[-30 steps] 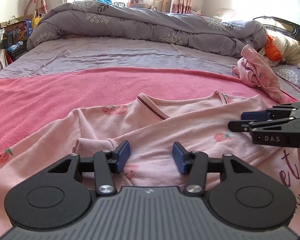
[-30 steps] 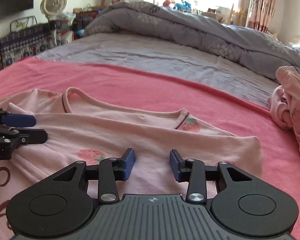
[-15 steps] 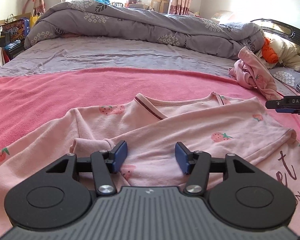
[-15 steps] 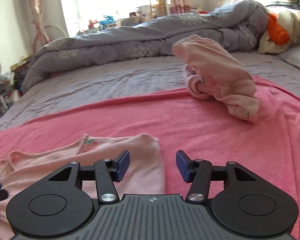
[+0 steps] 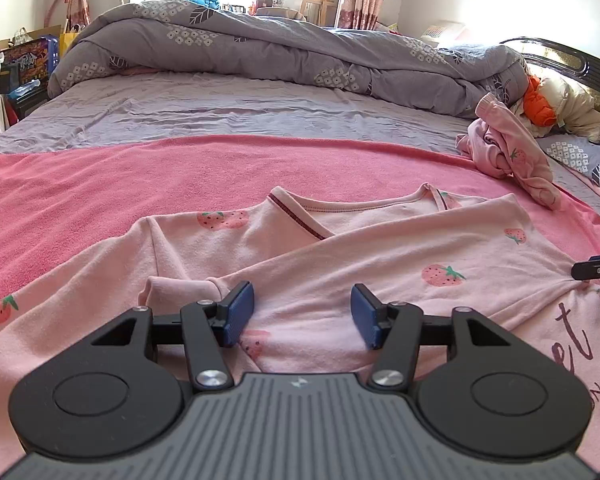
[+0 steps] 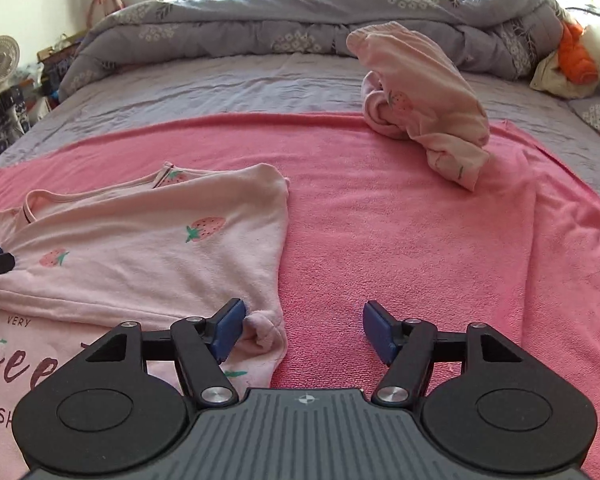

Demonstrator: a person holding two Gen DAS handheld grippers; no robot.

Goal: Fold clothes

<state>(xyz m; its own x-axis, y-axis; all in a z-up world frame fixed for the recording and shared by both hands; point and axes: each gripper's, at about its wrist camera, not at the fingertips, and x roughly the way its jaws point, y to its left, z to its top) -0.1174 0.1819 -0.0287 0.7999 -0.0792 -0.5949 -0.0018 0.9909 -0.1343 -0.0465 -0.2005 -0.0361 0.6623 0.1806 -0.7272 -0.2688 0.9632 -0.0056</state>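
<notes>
Left hand-held gripper point(image 5: 302, 312): jaws apart, low centre, over the pink top point(image 5: 340, 264).
Right hand-held gripper point(image 6: 304, 330): jaws just opening, apart, nothing clamped, at the sleeve edge.
Crumpled garment point(image 6: 424, 108): upper right, on the bed point(image 6: 380, 220).

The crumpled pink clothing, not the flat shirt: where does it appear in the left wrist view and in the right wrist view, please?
Left wrist view: the crumpled pink clothing lies at the far right, on the edge of the pink blanket, below the orange item.
Right wrist view: it lies upper right of centre, at the blanket's far edge.
Shared landmark: the rolled grey quilt behind it.
</notes>
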